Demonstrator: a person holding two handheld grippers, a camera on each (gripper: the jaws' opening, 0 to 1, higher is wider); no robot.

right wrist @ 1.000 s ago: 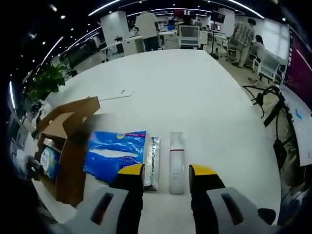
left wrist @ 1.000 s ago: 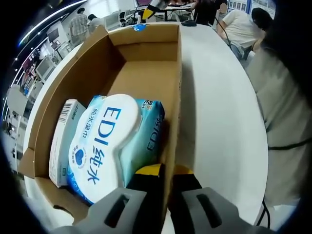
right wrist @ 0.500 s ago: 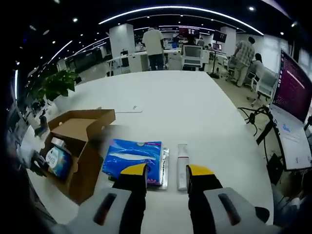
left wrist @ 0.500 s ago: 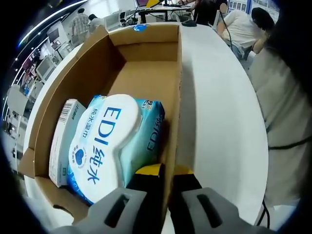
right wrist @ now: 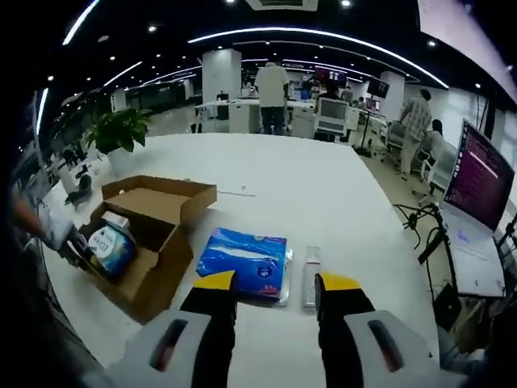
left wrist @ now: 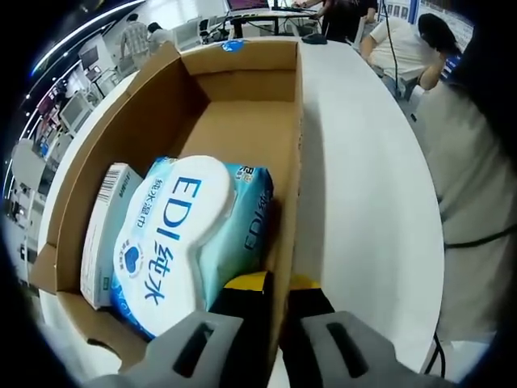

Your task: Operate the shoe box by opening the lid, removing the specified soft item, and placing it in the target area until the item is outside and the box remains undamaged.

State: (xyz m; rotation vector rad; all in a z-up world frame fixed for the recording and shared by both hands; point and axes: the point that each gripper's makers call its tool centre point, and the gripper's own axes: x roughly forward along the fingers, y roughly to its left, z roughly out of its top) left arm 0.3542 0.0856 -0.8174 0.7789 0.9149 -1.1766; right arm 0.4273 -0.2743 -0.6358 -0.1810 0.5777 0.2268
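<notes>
The open box (left wrist: 242,121) sits on the white table (left wrist: 363,186), and inside it a pale blue wipes pack (left wrist: 182,234) printed "EDI" lies against the near right wall, with a slim white carton (left wrist: 105,234) touching its left side. The left gripper (left wrist: 275,287) is clamped on that right wall, 1 yellow-tipped jaw inside the box and 1 outside. In the right gripper view the box (right wrist: 149,234) stands to the left with its lid flap up, the pack (right wrist: 113,246) visible inside. A blue packet (right wrist: 246,263) lies flat on the table just right of the box, beside a slim clear bottle (right wrist: 312,267). The right gripper (right wrist: 271,287) hangs above the table, jaws apart and holding nothing.
</notes>
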